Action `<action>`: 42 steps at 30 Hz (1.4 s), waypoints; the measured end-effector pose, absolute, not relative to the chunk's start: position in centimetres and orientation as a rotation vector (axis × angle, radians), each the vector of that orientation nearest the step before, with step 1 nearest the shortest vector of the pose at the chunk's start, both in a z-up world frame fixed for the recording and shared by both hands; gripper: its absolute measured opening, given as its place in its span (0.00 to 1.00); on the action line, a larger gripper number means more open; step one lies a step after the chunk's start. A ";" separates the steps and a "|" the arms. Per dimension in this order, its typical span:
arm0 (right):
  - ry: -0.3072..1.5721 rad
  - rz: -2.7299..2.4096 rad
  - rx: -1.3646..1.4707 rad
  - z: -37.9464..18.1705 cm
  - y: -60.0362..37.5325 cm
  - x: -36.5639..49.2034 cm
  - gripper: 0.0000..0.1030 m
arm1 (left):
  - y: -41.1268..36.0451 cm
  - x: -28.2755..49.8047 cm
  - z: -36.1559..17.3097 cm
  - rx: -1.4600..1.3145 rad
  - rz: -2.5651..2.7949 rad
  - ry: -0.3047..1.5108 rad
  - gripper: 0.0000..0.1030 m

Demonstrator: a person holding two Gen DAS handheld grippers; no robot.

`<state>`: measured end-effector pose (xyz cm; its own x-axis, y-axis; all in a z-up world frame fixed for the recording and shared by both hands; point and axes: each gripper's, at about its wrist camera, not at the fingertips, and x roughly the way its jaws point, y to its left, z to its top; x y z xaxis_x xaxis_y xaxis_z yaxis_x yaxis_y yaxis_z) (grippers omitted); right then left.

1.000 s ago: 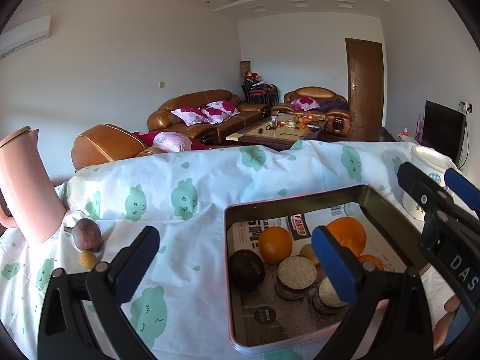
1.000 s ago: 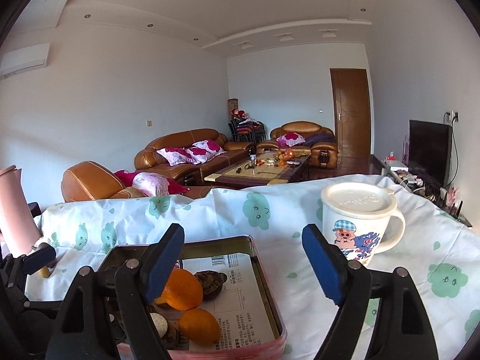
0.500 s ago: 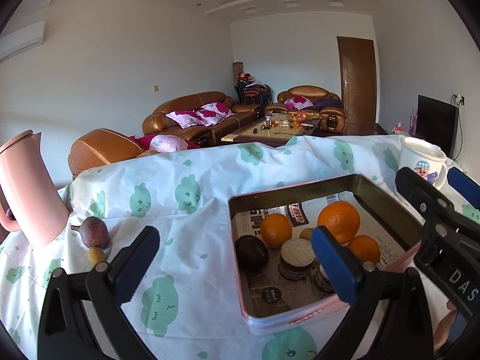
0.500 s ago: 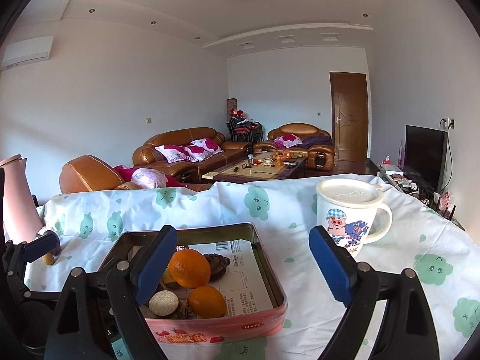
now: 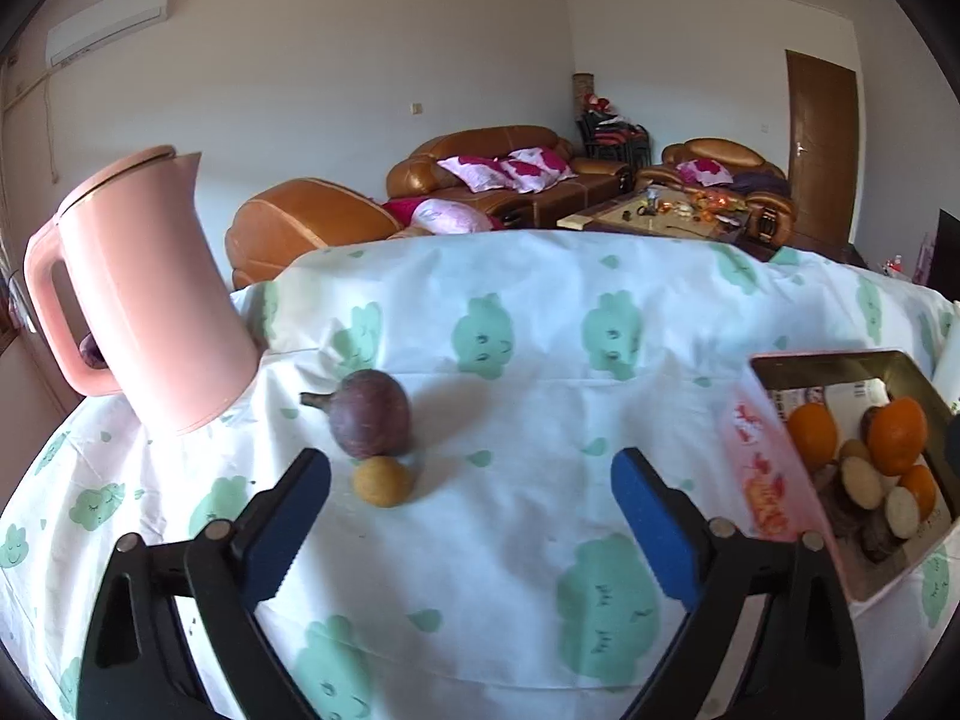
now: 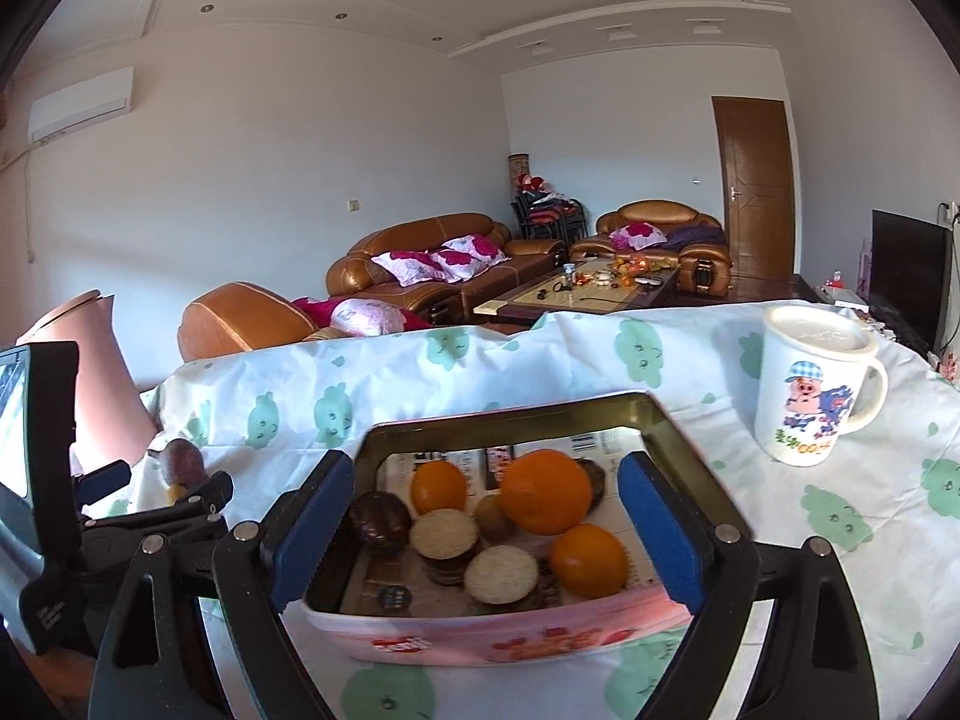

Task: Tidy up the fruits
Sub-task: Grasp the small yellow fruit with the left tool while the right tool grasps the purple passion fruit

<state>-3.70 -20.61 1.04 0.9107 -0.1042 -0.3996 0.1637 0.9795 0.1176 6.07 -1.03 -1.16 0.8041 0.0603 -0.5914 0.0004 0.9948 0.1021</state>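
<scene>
A purple passion fruit (image 5: 371, 414) and a small tan round fruit (image 5: 383, 481) lie touching on the cloth, just ahead of my open, empty left gripper (image 5: 471, 525). The pink tin tray (image 5: 757, 480) at the right holds oranges (image 5: 895, 435), dark fruits and round biscuits. In the right wrist view the tray (image 6: 498, 639) sits between the fingers of my open, empty right gripper (image 6: 486, 531); it holds a big orange (image 6: 546, 499), two smaller oranges, a dark fruit (image 6: 379, 519) and biscuits (image 6: 445, 534). The passion fruit (image 6: 183, 459) shows at the left.
A pink kettle (image 5: 141, 294) stands at the left of the table, close behind the passion fruit. A white pig-print mug (image 6: 811, 387) stands right of the tray. The tablecloth (image 5: 540, 360) has green cloud prints. Sofas and a coffee table lie beyond.
My left gripper has swung left, from facing the tray to facing the passion fruit and small tan fruit. My right gripper has come closer over the tray. Both stayed open.
</scene>
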 end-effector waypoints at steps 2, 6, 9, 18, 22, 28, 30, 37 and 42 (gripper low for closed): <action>0.408 -0.107 0.148 1.0 -19.2 -3.1 0.88 | 1.1 7.4 -1.7 0.073 0.062 0.683 0.91; 0.417 -0.062 0.152 1.1 -16.7 -1.7 0.88 | 3.9 10.0 -3.0 0.000 0.056 0.783 0.74; 0.427 -0.024 0.163 1.1 -15.1 -0.8 0.88 | 4.4 11.7 -4.3 -0.030 0.011 0.865 0.63; 0.447 0.032 0.119 1.1 -11.6 1.0 0.88 | 6.1 11.6 -4.5 -0.031 -0.112 0.885 0.31; 0.472 0.059 0.112 0.9 -10.1 2.3 0.88 | 8.9 10.6 -3.9 0.017 -0.078 0.861 0.31; 0.574 0.164 0.122 -0.1 -5.7 6.3 0.88 | 14.7 10.3 -2.8 -0.071 0.004 0.803 0.31; 0.633 0.209 0.133 -0.7 -4.0 8.0 0.88 | 16.2 10.5 -2.7 -0.102 0.035 0.794 0.31; 0.812 0.271 0.089 -2.8 1.2 14.3 0.88 | 17.5 10.7 -1.8 -0.114 0.112 0.731 0.31; 0.896 0.252 0.023 -4.7 3.4 16.0 0.49 | 17.4 11.1 -2.0 -0.098 0.129 0.728 0.31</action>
